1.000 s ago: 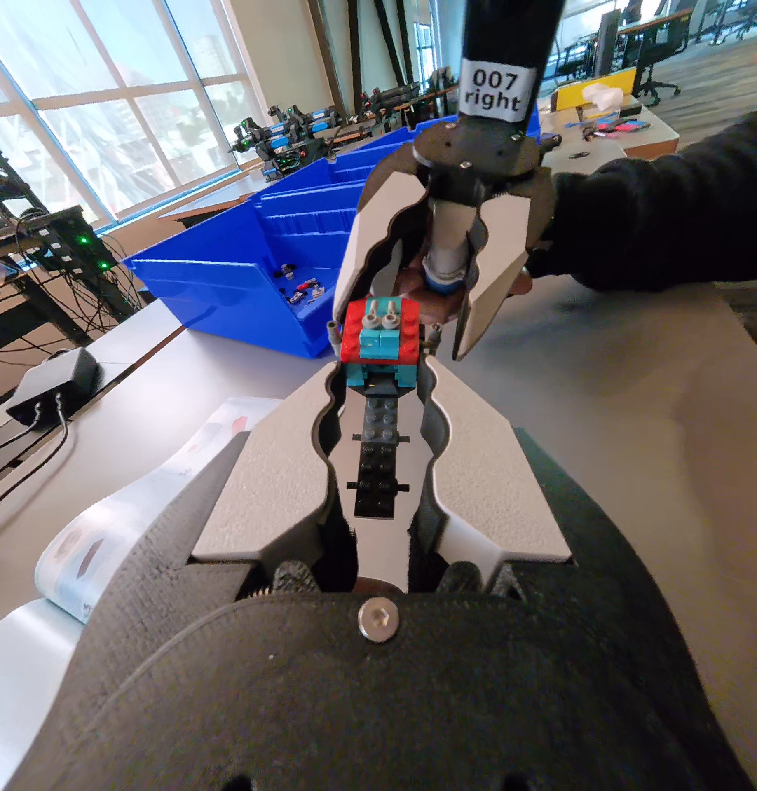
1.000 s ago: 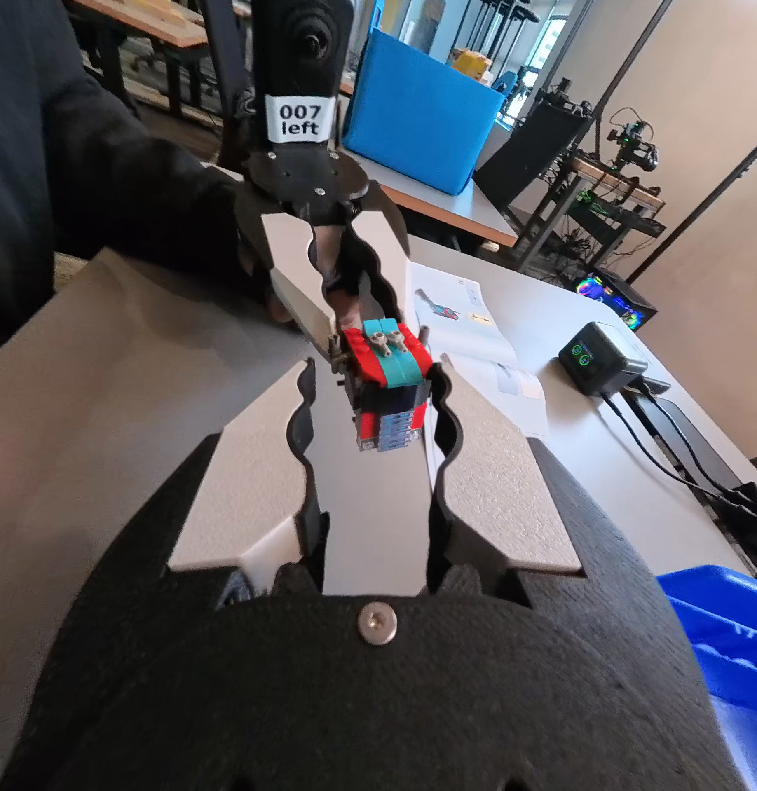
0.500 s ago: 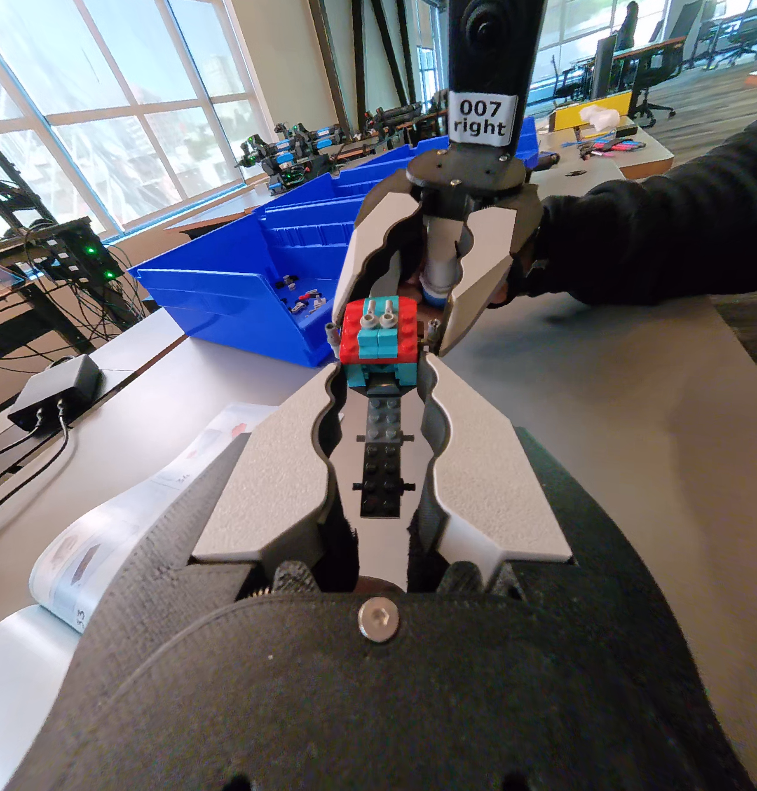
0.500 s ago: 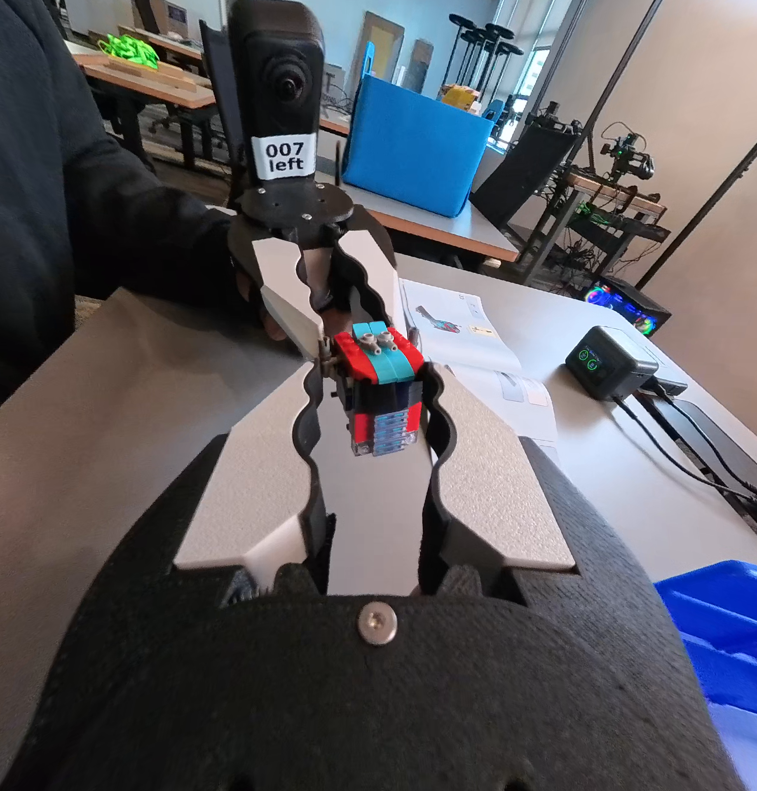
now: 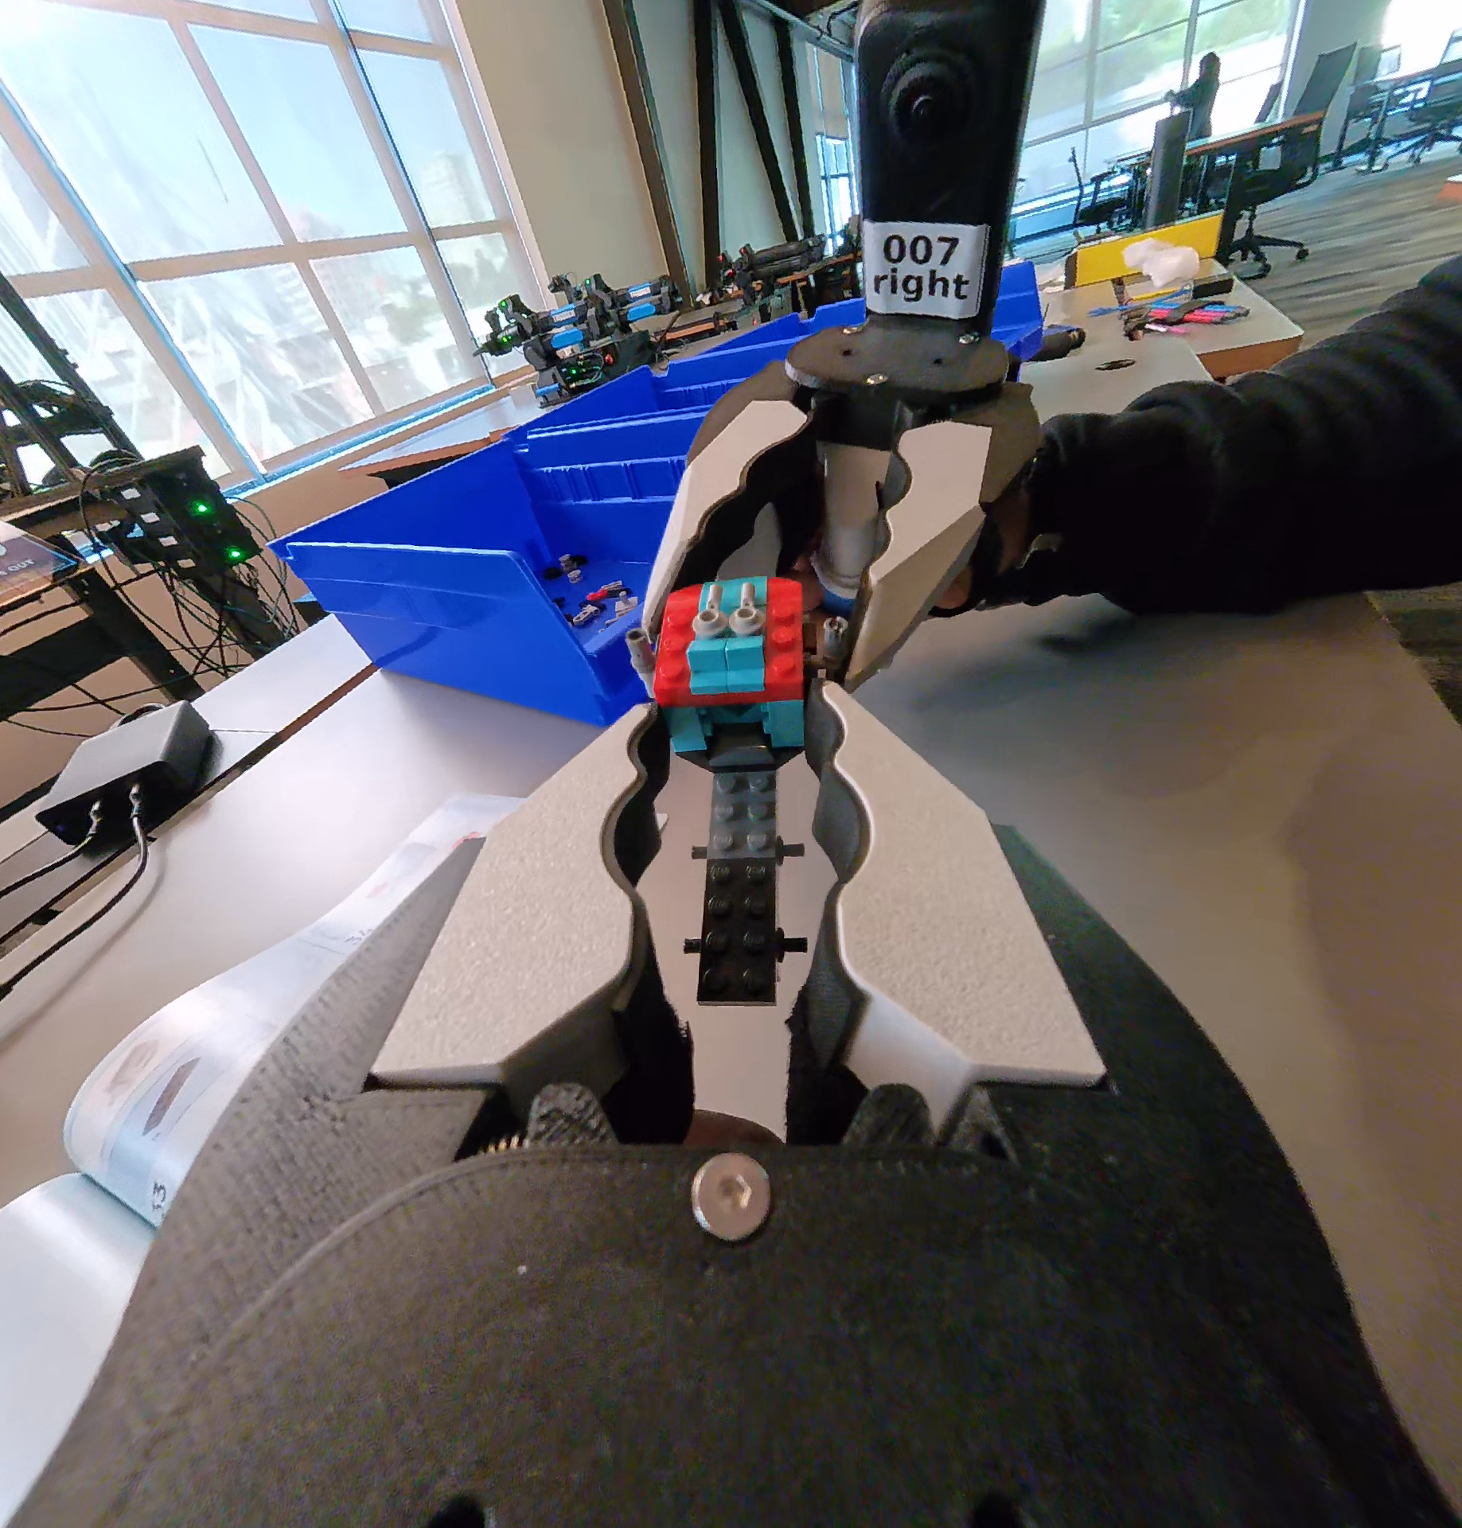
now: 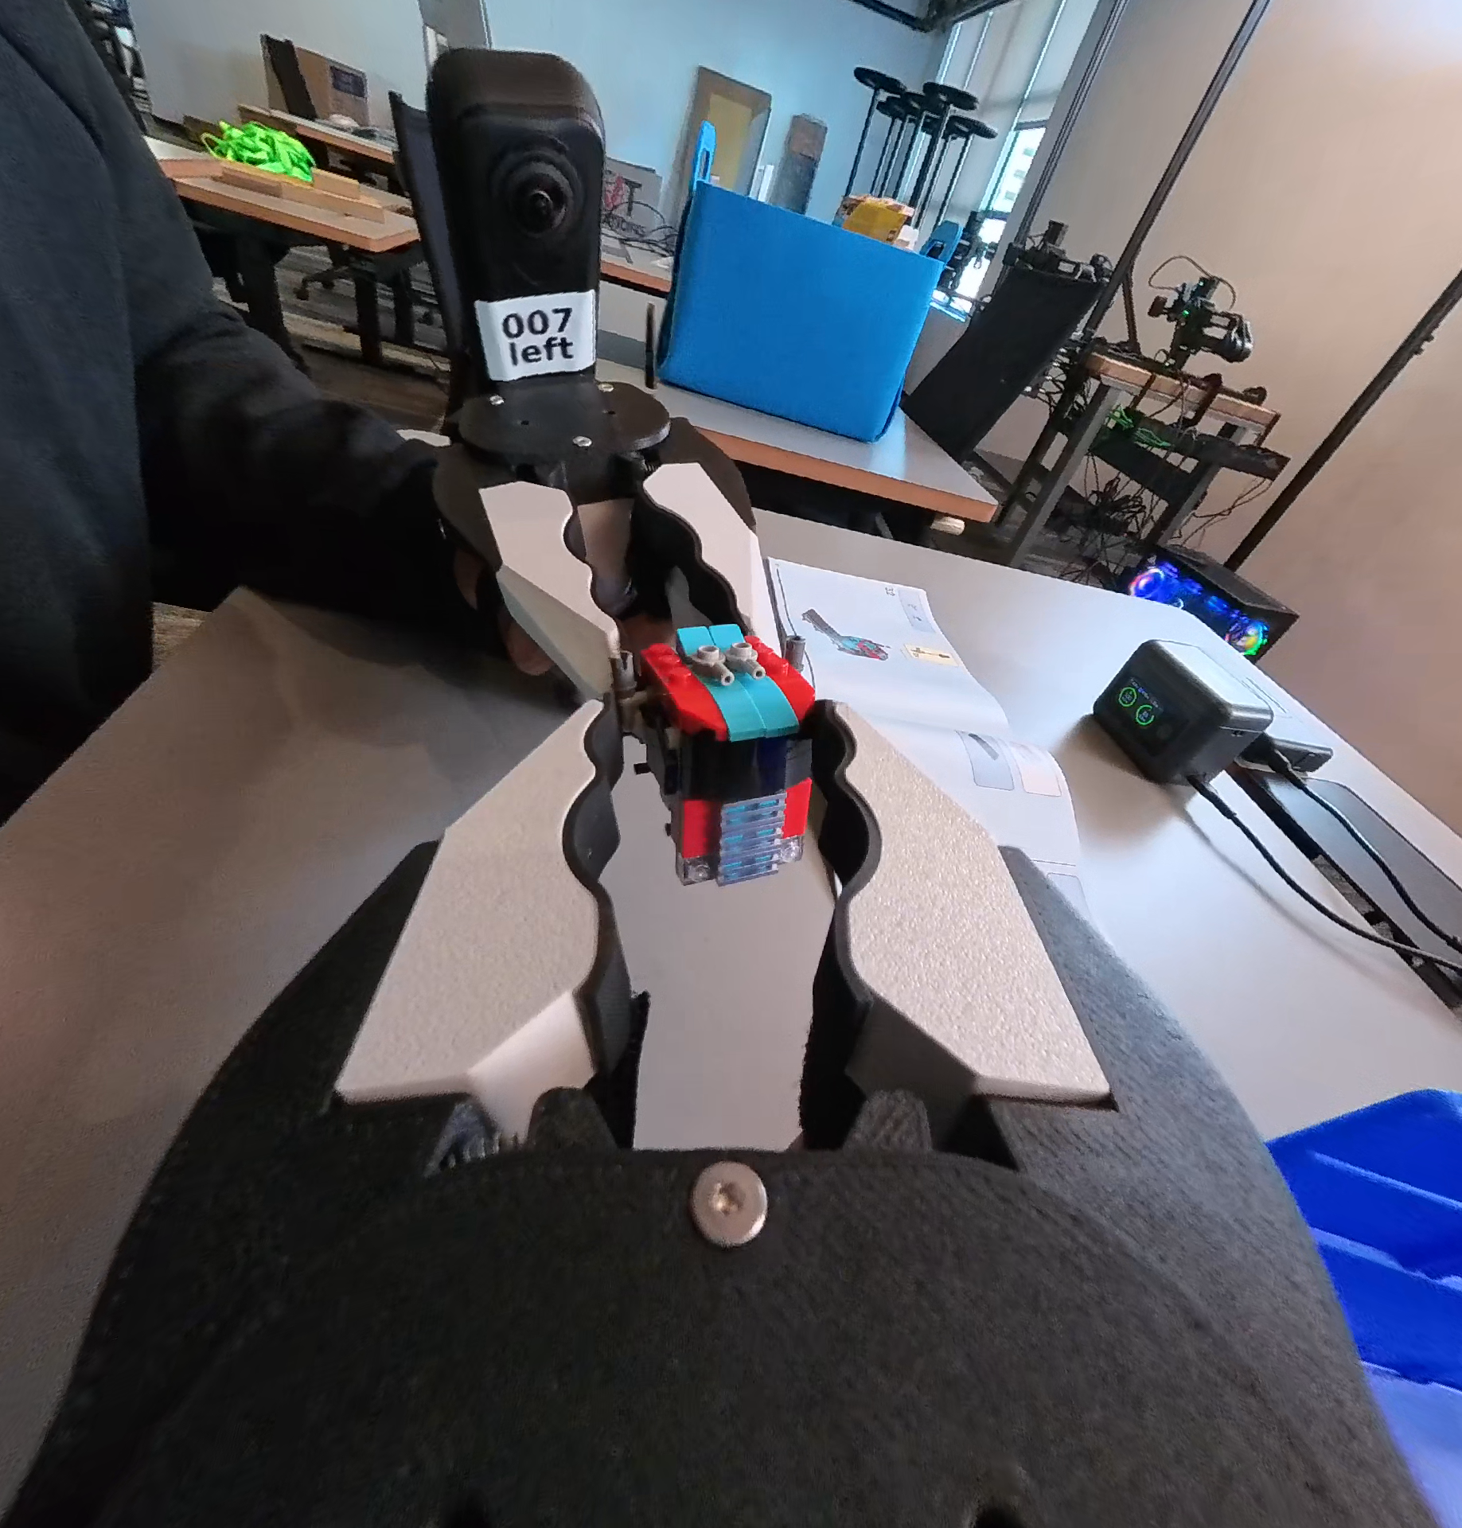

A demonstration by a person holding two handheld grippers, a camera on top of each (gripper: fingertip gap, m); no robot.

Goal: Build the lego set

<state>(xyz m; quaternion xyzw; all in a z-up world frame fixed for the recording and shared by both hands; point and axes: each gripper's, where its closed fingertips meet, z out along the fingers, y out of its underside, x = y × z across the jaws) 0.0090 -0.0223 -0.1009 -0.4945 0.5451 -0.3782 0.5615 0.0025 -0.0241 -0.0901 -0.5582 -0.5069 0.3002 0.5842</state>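
Observation:
A small lego truck model (image 5: 731, 653) has a red and teal cab and a long black chassis plate (image 5: 744, 893). It is held in the air above the grey table (image 5: 1165, 785). My left gripper (image 5: 735, 715) is shut on the teal rear of the cab, and the chassis runs back between its fingers. My right gripper (image 5: 748, 657) faces it from the far side. In the right wrist view my right gripper (image 6: 711, 728) is shut around the cab front (image 6: 740, 818), by the grey side pins. The left gripper (image 6: 694, 666) shows behind it.
A blue bin (image 5: 463, 595) with several small loose parts stands at the back left. An open instruction booklet (image 6: 917, 661) lies on the table, and also shows in the left wrist view (image 5: 239, 1017). A black power box (image 6: 1174, 711) with cables sits beside it. Dark sleeves (image 5: 1248, 496) reach in behind each gripper. My left and right fingertips are right by each other.
Both grippers and the model have tilted and risen a little together, so more of the room shows. The right gripper's fingers have drawn slightly closer around the cab.

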